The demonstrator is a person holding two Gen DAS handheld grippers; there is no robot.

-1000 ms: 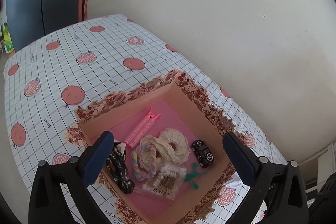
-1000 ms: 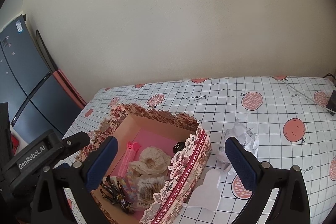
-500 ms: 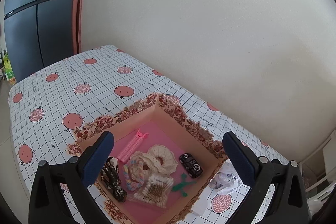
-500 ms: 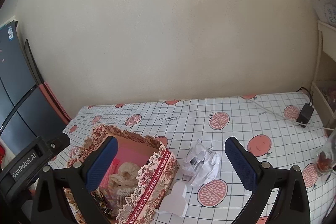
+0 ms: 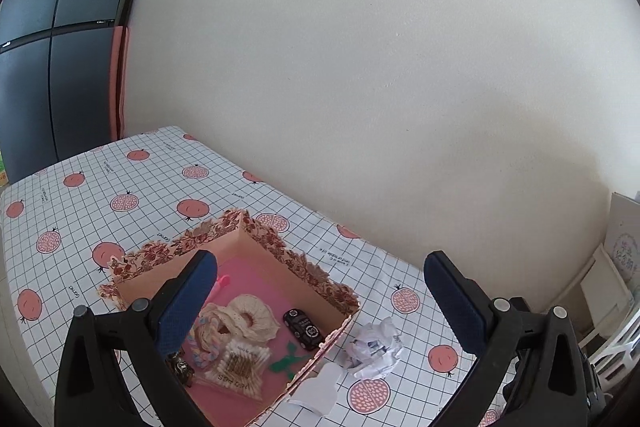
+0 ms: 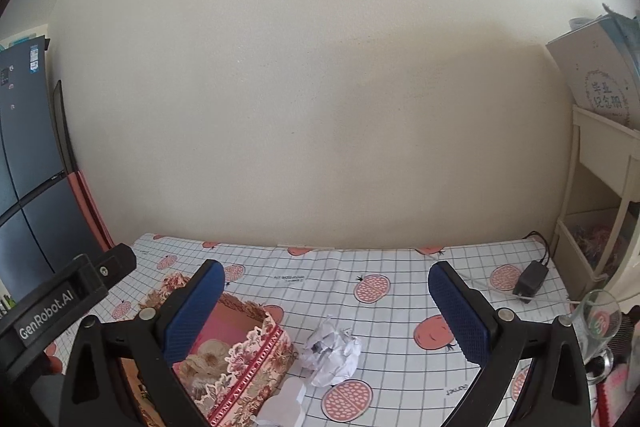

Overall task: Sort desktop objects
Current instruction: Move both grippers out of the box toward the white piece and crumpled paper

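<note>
Left wrist: left hand-held gripper [image 5: 320, 301] spread wide, empty, above floral box [image 5: 256, 247] on pomegranate-print surface [image 5: 120, 187]; crumpled paper [image 5: 374, 349] just beside box; dark fridge [image 5: 48, 47] left

Right wrist: right hand-held gripper [image 6: 326, 301] wide apart, empty; crumpled paper [image 6: 334, 351] near box; cream wall [image 6: 320, 87], black adapter [image 6: 530, 277] far right

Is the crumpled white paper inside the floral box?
No, the crumpled white paper lies on the tablecloth just outside the floral box, beside its corner.

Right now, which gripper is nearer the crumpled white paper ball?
Probably the right gripper: the crumpled white paper ball lies between its open fingers. The left gripper hangs over the floral cardboard box, ball off-centre.
</note>
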